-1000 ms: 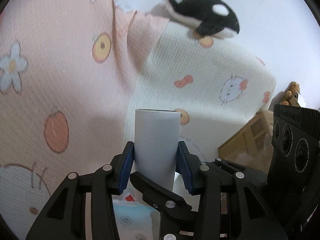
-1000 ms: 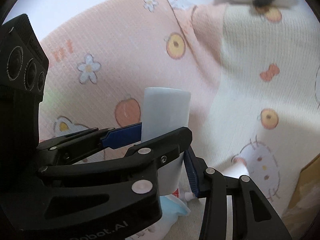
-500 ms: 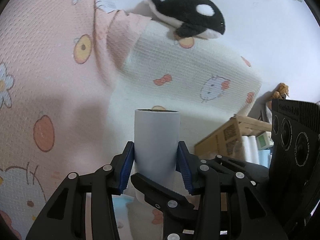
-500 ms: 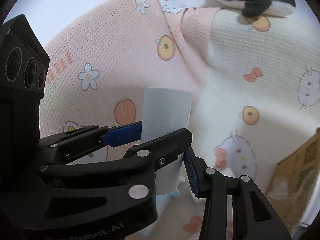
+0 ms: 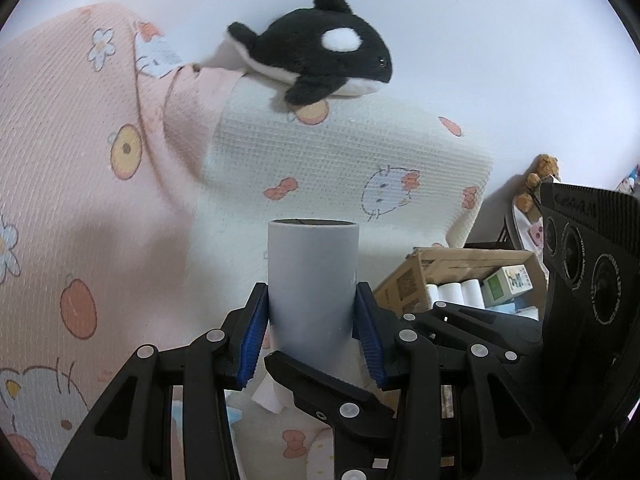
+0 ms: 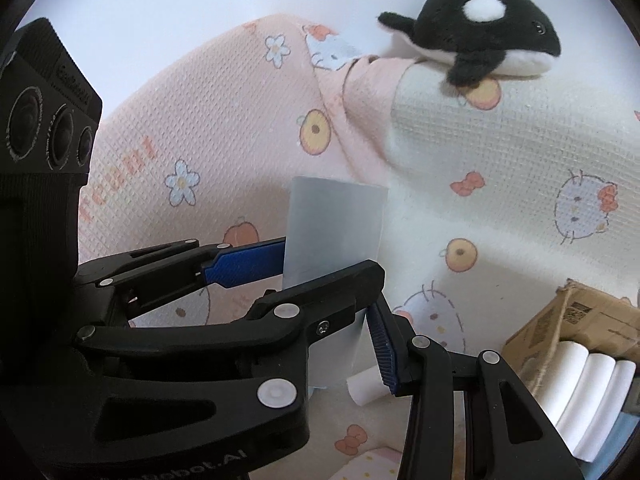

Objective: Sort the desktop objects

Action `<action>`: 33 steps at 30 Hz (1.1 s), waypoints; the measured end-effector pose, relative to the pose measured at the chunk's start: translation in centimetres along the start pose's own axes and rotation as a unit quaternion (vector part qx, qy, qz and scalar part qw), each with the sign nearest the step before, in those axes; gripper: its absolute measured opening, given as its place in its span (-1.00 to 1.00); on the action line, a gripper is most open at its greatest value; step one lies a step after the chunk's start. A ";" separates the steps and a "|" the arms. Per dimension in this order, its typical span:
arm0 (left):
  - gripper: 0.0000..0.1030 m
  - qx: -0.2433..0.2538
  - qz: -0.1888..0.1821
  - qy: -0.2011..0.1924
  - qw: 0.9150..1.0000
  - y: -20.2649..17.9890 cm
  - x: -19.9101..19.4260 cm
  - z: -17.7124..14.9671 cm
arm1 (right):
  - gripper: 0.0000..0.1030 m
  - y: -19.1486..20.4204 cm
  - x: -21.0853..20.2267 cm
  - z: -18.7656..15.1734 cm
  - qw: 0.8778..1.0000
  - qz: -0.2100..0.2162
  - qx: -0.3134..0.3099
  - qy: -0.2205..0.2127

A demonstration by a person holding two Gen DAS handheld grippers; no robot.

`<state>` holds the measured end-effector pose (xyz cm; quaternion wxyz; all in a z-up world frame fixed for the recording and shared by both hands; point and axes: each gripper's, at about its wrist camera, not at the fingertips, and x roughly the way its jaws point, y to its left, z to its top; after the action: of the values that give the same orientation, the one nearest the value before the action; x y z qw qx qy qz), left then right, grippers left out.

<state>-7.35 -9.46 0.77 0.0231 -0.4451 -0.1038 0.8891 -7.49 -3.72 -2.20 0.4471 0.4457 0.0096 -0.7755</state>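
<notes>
Now I've raised the pale grey cardboard tube, both tools clamped: left tool, right tool. Cardboard box has come into view, probably its destination.

You lifted both claws together, carrying the grey tube higher above the patterned blanket. The toy orca slid lower in view, and a cardboard box holding white rolls came into sight at right.
</notes>
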 end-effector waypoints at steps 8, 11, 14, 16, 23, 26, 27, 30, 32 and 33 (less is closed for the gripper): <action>-0.10 -0.009 0.008 0.024 1.000 -1.6 1.7 -1.0 | -0.20 -1.9 -1.3 -1.3 1.000 0.006 0.005 0.002; -0.10 -0.005 0.008 0.032 0.999 -2.7 2.3 -1.0 | -0.20 -3.1 -1.5 -1.8 1.000 0.013 0.016 0.003; -0.10 0.006 0.008 0.033 0.999 -4.0 2.6 -0.7 | -0.20 -4.2 -2.3 -2.0 1.000 0.016 0.022 -0.003; -0.10 0.015 0.008 0.033 0.999 -5.1 2.6 -0.5 | -0.20 -4.9 -3.0 -2.2 1.000 0.016 0.024 -0.008; -0.10 0.051 -0.007 0.041 0.998 -9.2 3.3 0.5 | -0.20 -7.1 -5.9 -2.7 0.999 -0.007 0.034 -0.019; -0.10 0.068 -0.015 0.042 0.997 -11.2 3.6 1.2 | -0.20 -8.4 -7.5 -2.8 0.999 -0.017 0.040 -0.030; -0.10 0.074 -0.017 0.041 0.996 -12.0 3.7 1.4 | -0.20 -8.9 -8.0 -2.8 0.998 -0.018 0.045 -0.034; -0.10 0.088 -0.022 0.045 0.995 -13.6 4.2 1.8 | -0.20 -10.5 -9.3 -2.9 0.997 -0.021 0.060 -0.042; -0.10 0.095 -0.028 0.051 0.994 -14.8 4.8 2.1 | -0.20 -11.4 -10.0 -3.1 0.996 -0.024 0.070 -0.045; -0.10 0.097 -0.030 0.055 0.993 -15.2 5.1 2.0 | -0.20 -11.9 -10.3 -3.2 0.996 -0.027 0.075 -0.045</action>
<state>-12.83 5.77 1.09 0.0983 -0.4854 -0.0288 0.8683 -11.59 11.79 -1.52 0.3912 0.4419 -0.0570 -0.8053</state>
